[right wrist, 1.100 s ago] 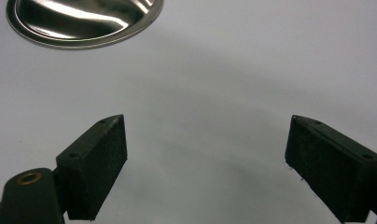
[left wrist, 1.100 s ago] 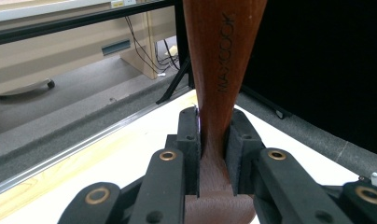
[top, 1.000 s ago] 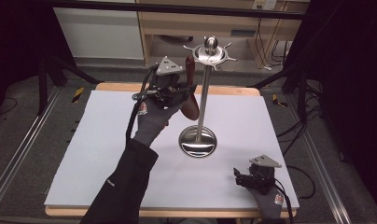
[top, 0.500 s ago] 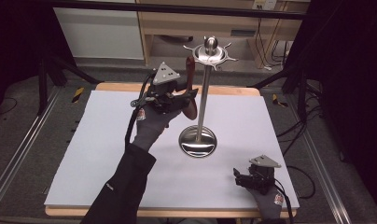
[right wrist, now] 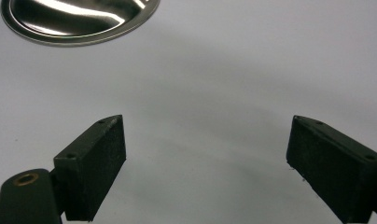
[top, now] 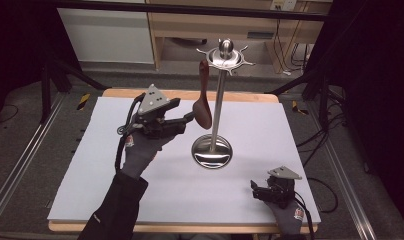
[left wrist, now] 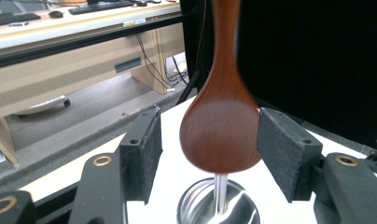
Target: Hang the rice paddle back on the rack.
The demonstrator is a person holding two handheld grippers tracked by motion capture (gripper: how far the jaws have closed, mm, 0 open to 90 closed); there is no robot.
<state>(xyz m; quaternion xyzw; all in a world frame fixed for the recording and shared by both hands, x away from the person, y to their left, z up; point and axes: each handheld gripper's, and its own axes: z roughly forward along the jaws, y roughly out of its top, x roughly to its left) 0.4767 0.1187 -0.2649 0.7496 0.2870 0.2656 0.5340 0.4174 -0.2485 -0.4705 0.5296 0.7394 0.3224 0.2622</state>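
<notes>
Left gripper (top: 187, 119) jaws opened, lowered | wooden spoon (top: 203, 102) hangs free

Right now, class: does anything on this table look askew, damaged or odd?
Nothing stands out. The wooden spoon hangs from the steel utensil stand, and the left gripper has just opened its jaws around the bowl, pads clear.

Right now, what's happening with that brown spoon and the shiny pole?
A person is hanging a wooden spoon on a metal stand in the middle of the white table. The spoon dangles from one of the hooks at the stand's top. The left gripper has just been opening its fingers, and the spoon's bowl is between them with a gap on each side, so it looks let go. The right gripper rests open on the table near the front edge, holding nothing.
</notes>
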